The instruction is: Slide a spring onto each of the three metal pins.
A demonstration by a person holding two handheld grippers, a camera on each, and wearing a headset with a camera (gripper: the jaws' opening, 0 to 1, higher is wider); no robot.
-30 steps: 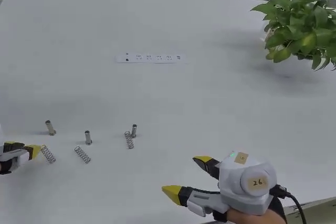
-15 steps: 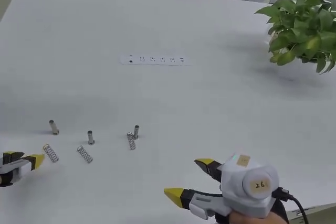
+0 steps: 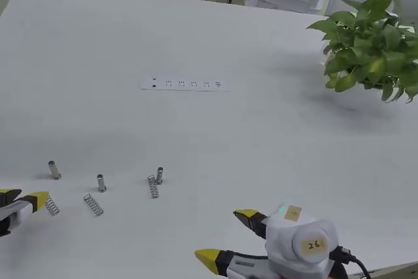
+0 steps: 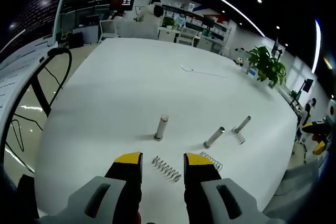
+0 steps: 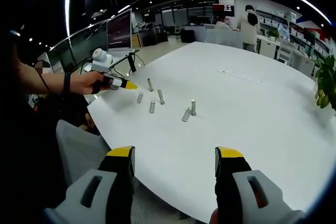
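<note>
Three short metal pins stand upright on the white table: left pin, middle pin, right pin. Three springs lie flat, one in front of each: left spring, middle spring, right spring touching its pin. My left gripper is open at the left edge, its tips just short of the left spring. The left gripper holds nothing. My right gripper is open and empty near the front edge, well right of the pins.
A white power strip lies flat in the middle of the table. A potted green plant stands at the far right. The table's front edge runs just behind the right gripper. Chairs stand beyond the far edge.
The head view has shifted a little. The left gripper's tips have edged slightly closer to the left spring. The right gripper and the parts have stayed put.
</note>
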